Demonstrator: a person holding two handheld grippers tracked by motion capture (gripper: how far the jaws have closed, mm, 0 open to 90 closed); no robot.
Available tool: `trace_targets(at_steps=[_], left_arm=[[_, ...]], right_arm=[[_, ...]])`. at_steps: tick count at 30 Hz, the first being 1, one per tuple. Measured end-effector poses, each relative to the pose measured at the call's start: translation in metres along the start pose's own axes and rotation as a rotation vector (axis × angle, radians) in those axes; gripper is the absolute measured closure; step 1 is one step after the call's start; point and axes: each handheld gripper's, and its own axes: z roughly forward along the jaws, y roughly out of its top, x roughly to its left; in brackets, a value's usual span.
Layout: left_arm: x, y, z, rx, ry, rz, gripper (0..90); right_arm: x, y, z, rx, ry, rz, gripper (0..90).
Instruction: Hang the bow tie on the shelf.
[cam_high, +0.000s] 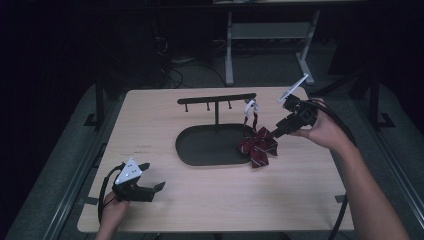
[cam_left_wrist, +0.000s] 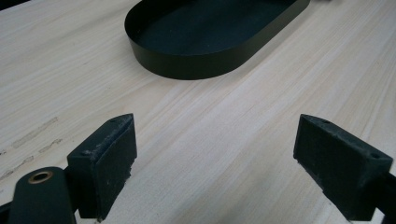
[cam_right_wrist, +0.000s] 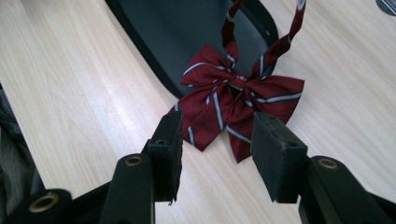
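Resting near the front left corner of the table (cam_high: 150, 107), the left gripper (cam_high: 150, 189) lies low on the wood in the person's left hand (cam_high: 112, 212), and its jaws stand wide apart with nothing between them. I judge that it waits here so that it does not disturb the other hand's work.

Farther in, toward the right edge of the table, the right hand (cam_high: 325, 131) holds the right gripper (cam_right_wrist: 217, 140) tilted down toward the bow tie (cam_high: 257, 146). Its jaws are apart, and the lower tips of the bow lie just beyond them; the pads do not press on the cloth. So the bow is free of the grip.

The bow tie, dark red with pale stripes, lies partly over the right end of the black oval tray (cam_high: 200, 147) and partly on the wood. Its strap rises up to a white clasp (cam_high: 250, 106) near the right end of the hanger bar (cam_high: 216, 99). This bar stands on a thin post from the tray, closer to the far edge of the table. It seems the bow hangs from the bar by this strap, and therefore it droops down onto the rim.
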Motion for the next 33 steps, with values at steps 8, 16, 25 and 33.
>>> trace_targets(at_steps=[8,16,25,33], left_arm=[[0.0,0.0,0.0,-0.003,0.003,-0.002,13.0],[0.001,-0.001,-0.001,0.002,0.006,-0.005,13.0],[0.001,-0.001,-0.002,0.004,0.012,-0.003,13.0],[-0.001,-0.001,-0.001,-0.003,0.013,-0.014,13.0]], right_arm=[[0.01,-0.016,-0.002,-0.018,-0.001,0.004,49.4],[0.016,-0.031,0.0,-0.034,0.004,0.006,47.8],[0.021,-0.049,0.005,-0.046,0.015,0.016,47.5],[0.022,-0.071,0.008,-0.058,0.023,0.038,47.0]])
